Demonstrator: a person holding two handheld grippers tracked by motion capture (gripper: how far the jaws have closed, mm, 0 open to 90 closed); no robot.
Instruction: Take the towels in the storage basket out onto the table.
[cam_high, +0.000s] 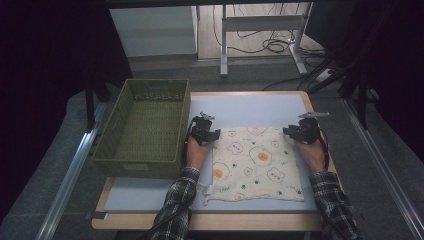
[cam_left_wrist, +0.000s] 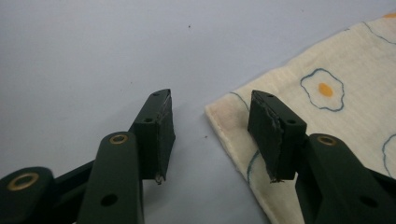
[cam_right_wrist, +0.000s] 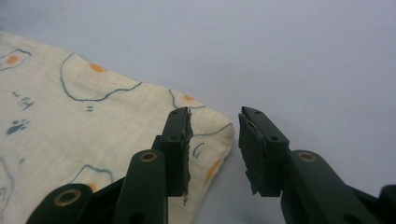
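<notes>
An olive-green woven plastic basket (cam_high: 142, 127) sits at the left of the pale grey tabletop (cam_high: 260, 107), with nothing to be seen inside it. Two forearms in plaid sleeves reach in from the near edge, hands wrapped around the tools. A cream square cloth printed with fried eggs (cam_high: 257, 162) lies flat just right of the basket. The left gripper (cam_left_wrist: 210, 135) stands partly open, astride the cloth's far left corner without pinching it. The right gripper (cam_right_wrist: 215, 149) is likewise parted, straddling the far right corner, pads clear of the fabric
</notes>
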